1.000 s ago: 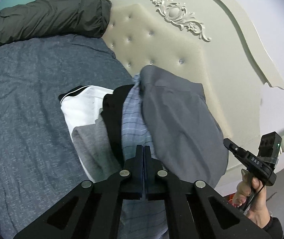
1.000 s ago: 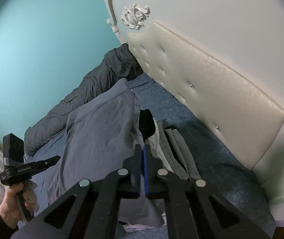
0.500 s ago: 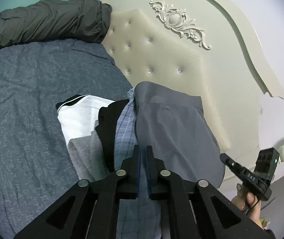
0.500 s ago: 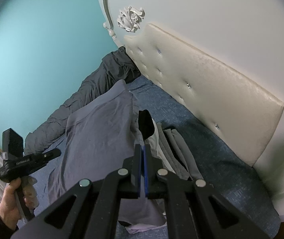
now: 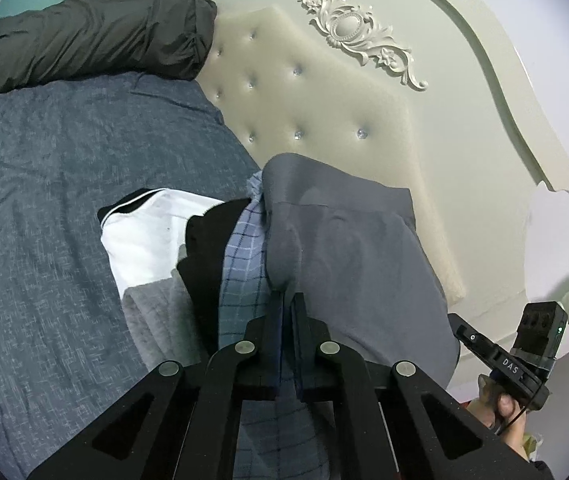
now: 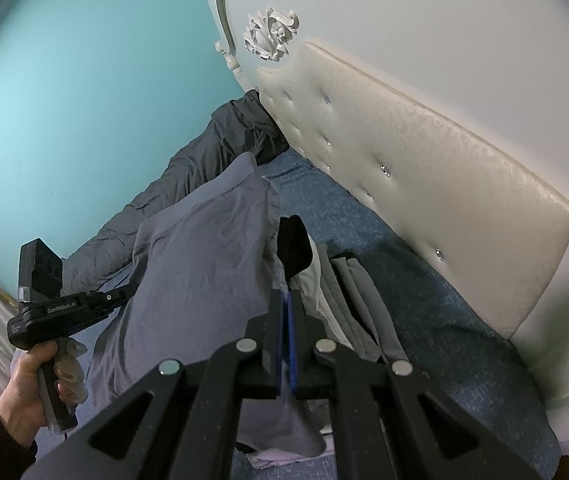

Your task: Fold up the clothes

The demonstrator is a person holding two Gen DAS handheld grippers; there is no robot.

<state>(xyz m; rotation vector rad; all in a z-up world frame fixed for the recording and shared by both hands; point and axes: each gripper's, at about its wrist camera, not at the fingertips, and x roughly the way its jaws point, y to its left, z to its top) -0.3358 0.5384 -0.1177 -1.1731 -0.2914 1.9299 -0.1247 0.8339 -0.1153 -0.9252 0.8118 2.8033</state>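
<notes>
Both tongs, left tongs (image 5: 287, 300) and right tongs (image 6: 285, 296), pinch the grey garment (image 5: 348, 256) mid-frame; a slack grip could drop it onto the folded stack (image 5: 152, 240) and rumple it.

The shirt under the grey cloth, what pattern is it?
Light blue checks on the shirt, clearest in the left wrist view.

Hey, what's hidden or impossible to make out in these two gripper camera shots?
- Left wrist view: where the left claw pinches the checked cloth is covered by the grey garment.
- Right wrist view: the grey garment hides the left claw's fingertips.
- Both views: the folded pile's lower layers lie under upper clothes.
</notes>
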